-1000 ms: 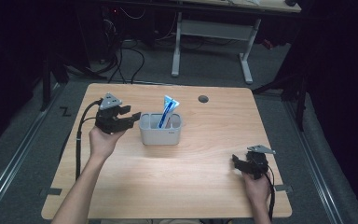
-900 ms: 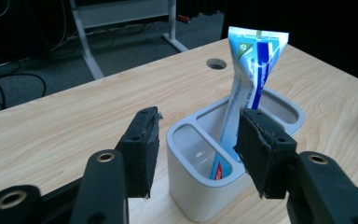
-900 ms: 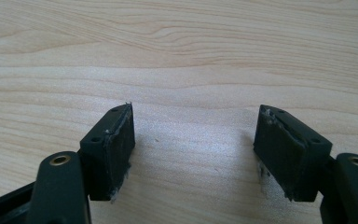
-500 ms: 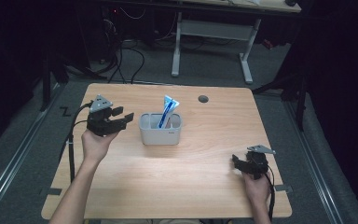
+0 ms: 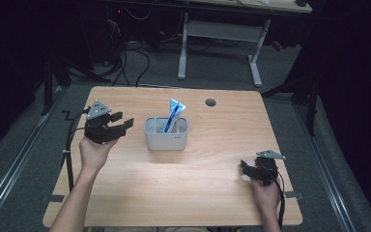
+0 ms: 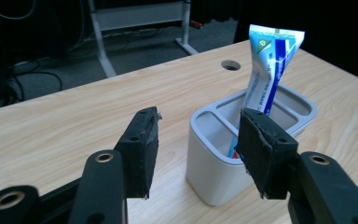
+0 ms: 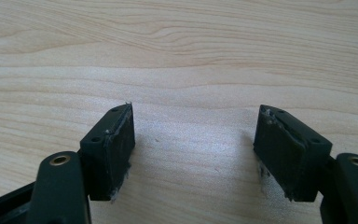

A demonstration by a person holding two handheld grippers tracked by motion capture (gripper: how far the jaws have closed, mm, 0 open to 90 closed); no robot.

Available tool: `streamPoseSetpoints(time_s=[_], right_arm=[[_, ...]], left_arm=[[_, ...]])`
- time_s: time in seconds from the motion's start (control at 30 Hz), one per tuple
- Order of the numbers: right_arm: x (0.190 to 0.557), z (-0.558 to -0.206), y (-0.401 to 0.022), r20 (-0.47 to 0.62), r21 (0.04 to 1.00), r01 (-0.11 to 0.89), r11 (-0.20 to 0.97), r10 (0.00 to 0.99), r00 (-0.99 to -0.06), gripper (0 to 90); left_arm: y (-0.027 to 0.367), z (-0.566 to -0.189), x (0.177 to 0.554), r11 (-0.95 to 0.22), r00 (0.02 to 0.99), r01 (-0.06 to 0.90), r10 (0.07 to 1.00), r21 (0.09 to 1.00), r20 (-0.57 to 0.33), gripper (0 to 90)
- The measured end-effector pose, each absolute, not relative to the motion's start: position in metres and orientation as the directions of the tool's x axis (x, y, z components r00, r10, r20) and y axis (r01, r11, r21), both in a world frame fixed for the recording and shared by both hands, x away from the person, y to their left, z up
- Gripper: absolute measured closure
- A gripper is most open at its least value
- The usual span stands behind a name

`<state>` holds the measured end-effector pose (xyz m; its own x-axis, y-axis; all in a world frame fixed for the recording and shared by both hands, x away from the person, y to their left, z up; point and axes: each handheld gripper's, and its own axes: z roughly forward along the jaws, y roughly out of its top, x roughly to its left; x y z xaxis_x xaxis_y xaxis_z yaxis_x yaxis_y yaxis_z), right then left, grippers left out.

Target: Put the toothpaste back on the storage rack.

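Pale wood of the desk carries a grey holder near its middle, with a blue-and-white tube standing tilted in a rear compartment. The left gripper is seen just left of the holder, drawn back from where it was a second ago; its jaws are released and empty. The right gripper has kept its place, jaws spread on bare wood.

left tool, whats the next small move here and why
Probably ease the left tool forward and up toward the toothpaste tube, then close on it. Its jaws stand open with nothing between them, short of the grey holder, and the tube stands upright, sticking out above the rim.
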<state>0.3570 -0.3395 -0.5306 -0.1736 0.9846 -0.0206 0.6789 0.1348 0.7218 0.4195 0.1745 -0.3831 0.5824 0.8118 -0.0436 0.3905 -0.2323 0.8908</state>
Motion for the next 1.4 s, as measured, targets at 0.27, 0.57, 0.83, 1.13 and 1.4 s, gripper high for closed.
streamPoseSetpoints(time_s=[0.27, 0.57, 0.83, 1.13, 1.4], right_arm=[[0.357, -0.531, -0.339, -0.020, 0.722, 0.679, 0.133, 0.985, -0.172, 28.9], [0.357, -0.531, -0.339, -0.020, 0.722, 0.679, 0.133, 0.985, -0.171, 28.9], [0.357, -0.531, -0.339, -0.021, 0.722, 0.679, 0.134, 0.985, -0.173, 28.9], [0.357, -0.531, -0.339, -0.021, 0.722, 0.679, 0.134, 0.985, -0.173, 28.9], [0.357, -0.531, -0.339, -0.021, 0.722, 0.679, 0.134, 0.985, -0.173, 28.9]], left_arm=[[0.178, -0.384, 0.411, -0.275, 0.573, 0.376, 0.819, 0.885, 0.011, 47.7], [0.186, -0.388, 0.404, -0.260, 0.564, 0.381, 0.826, 0.887, 0.000, 47.6], [0.191, -0.392, 0.402, -0.255, 0.556, 0.385, 0.831, 0.887, -0.003, 47.5], [0.196, -0.397, 0.398, -0.245, 0.546, 0.395, 0.838, 0.885, -0.012, 47.4], [0.203, -0.402, 0.394, -0.230, 0.534, 0.405, 0.845, 0.885, -0.025, 47.3]])
